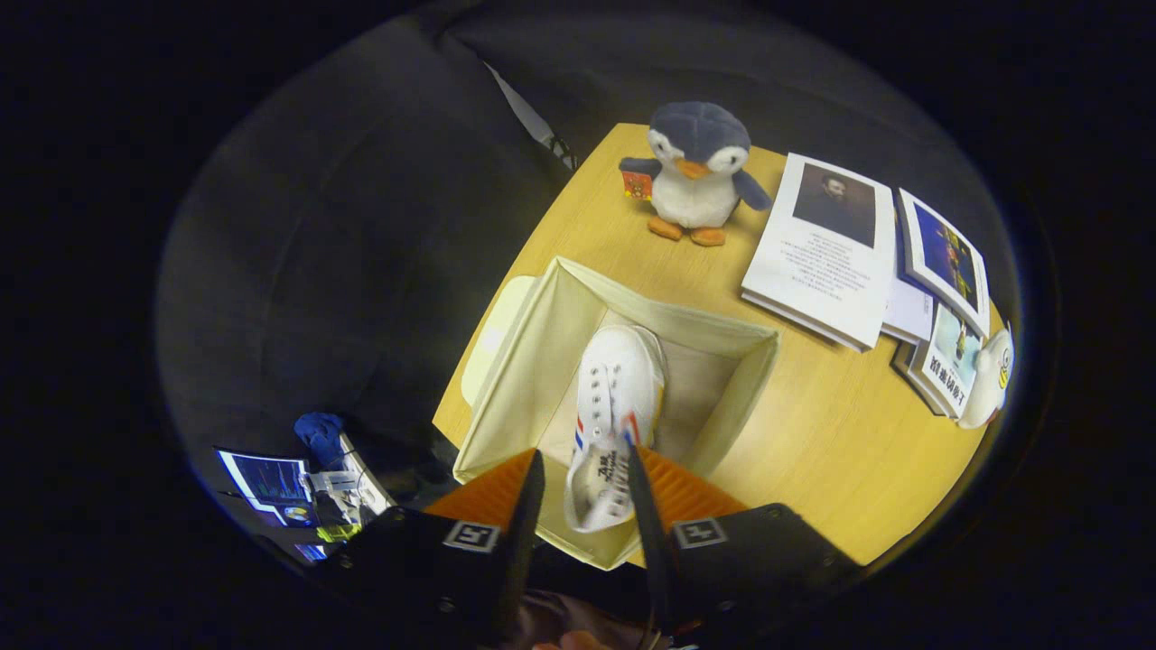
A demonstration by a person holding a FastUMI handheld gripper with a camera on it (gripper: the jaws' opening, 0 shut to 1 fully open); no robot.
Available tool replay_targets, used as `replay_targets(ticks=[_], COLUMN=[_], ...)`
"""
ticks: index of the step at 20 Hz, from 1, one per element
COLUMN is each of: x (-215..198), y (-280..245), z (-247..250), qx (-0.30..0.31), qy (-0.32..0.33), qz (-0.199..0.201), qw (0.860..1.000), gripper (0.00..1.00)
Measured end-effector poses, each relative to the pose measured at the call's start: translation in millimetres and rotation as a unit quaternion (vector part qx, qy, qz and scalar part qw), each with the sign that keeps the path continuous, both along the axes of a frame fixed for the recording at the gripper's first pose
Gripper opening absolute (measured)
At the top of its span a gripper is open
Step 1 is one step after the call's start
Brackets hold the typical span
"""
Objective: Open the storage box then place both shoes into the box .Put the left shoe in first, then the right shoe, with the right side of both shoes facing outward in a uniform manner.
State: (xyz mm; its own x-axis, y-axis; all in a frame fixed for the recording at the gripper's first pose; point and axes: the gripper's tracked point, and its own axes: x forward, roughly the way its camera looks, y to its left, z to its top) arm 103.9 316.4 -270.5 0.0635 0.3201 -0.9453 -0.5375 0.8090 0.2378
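A blue-and-white plush penguin [694, 171] stands at twelve o'clock on the yellow wooden bench [813, 451]. White paperback books [826, 248] lie overlapping at two o'clock, a white plush toy [989, 375] just beside them.

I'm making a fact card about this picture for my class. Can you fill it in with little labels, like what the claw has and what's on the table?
claw: claw shut on the white shoe, both fingers at its heel end
shoe: toe pointing into the open storage box, held over it, not set down
box: cream fabric, open top, on the wooden table
second shoe: cannot tell where it is
beyond the box: a toy penguin, upright
beside the penguin: a few books, lying flat
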Motion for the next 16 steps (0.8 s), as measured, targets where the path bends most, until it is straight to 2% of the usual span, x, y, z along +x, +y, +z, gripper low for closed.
replay_targets(ticks=[2,7,11,13,14,16], x=[6.2,11.6,19.0,20.2,24.8,33.2], y=[-5.8,-44.5,-93.1,-121.3,-135.6,-169.5], z=[9.3,50.4,89.6,111.8,123.8,161.5], qx=[0.001,0.026,0.055,0.065,0.069,0.077], qy=[-0.030,-0.088,-0.164,-0.223,-0.262,-0.345], qz=[0.006,-0.026,-0.076,-0.109,-0.126,-0.158], qw=[1.000,0.995,0.982,0.966,0.954,0.922], gripper=[0.93,0.97,0.97,0.97,0.97,0.97])
